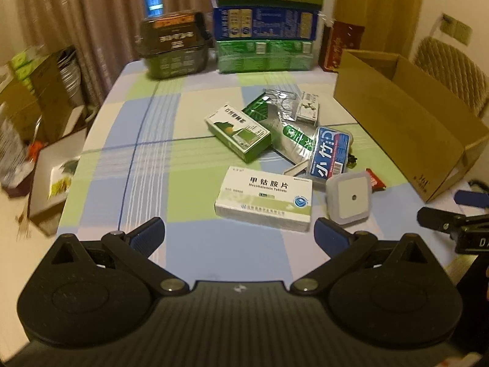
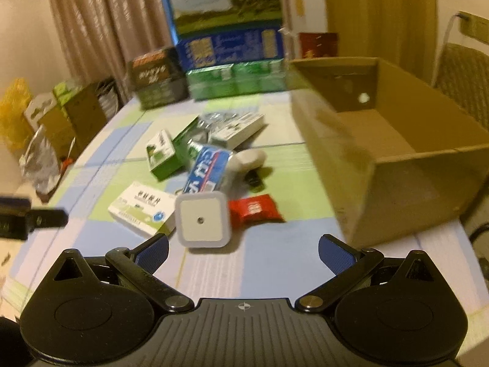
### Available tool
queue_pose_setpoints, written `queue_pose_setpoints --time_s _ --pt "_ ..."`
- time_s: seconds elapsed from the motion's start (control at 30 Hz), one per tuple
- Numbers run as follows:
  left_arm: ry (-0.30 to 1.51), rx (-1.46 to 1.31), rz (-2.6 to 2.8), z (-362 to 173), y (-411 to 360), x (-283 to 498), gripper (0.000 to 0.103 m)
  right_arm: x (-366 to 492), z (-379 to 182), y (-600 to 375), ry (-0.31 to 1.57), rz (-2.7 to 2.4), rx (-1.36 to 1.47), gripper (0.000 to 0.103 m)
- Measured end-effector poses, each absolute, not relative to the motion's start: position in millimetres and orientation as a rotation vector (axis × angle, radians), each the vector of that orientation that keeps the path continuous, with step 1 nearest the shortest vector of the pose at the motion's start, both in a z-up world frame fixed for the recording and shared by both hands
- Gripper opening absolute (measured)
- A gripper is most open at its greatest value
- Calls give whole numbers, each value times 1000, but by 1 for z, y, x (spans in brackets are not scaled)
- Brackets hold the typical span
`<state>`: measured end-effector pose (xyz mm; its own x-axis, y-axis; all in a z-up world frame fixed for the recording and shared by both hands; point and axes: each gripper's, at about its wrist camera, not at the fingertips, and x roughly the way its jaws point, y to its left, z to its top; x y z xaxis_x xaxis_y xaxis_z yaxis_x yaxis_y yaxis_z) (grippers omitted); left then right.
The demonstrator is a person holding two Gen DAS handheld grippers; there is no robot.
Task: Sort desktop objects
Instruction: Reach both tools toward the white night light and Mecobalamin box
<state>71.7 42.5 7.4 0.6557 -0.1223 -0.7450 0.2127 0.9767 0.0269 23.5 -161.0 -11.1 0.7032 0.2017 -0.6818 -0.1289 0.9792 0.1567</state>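
Observation:
A pile of small items lies mid-table: a white tablet box [image 1: 265,198] [image 2: 142,212], a green box [image 1: 237,131] [image 2: 160,154], a blue-and-white case [image 1: 331,153] [image 2: 207,168], a silver-green foil pouch [image 1: 282,128], a white square night light [image 1: 350,197] [image 2: 202,219] and a red packet [image 2: 255,209]. An open cardboard box [image 1: 406,122] [image 2: 382,159] stands to the right of them. My left gripper [image 1: 240,234] is open just short of the tablet box. My right gripper [image 2: 244,252] is open, close before the night light and red packet.
Stacked green and blue cartons [image 1: 266,39] [image 2: 232,61] and a dark box [image 1: 174,49] line the table's far edge. Boxes and bags [image 1: 39,116] crowd the floor to the left. A woven chair [image 1: 452,73] stands behind the cardboard box.

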Motion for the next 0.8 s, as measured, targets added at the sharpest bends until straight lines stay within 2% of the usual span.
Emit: queue_pose_setpoints --time_s 0.23,0.43,0.8 --pt "839 277 -349 -21 41 102 102 48 -37 -133 801 223 1 101" --pt "828 520 -509 -49 31 120 102 68 -54 -115 811 237 -46 101" --pt "763 737 -778 -70 19 159 102 96 -70 -86 818 264 -214 100"
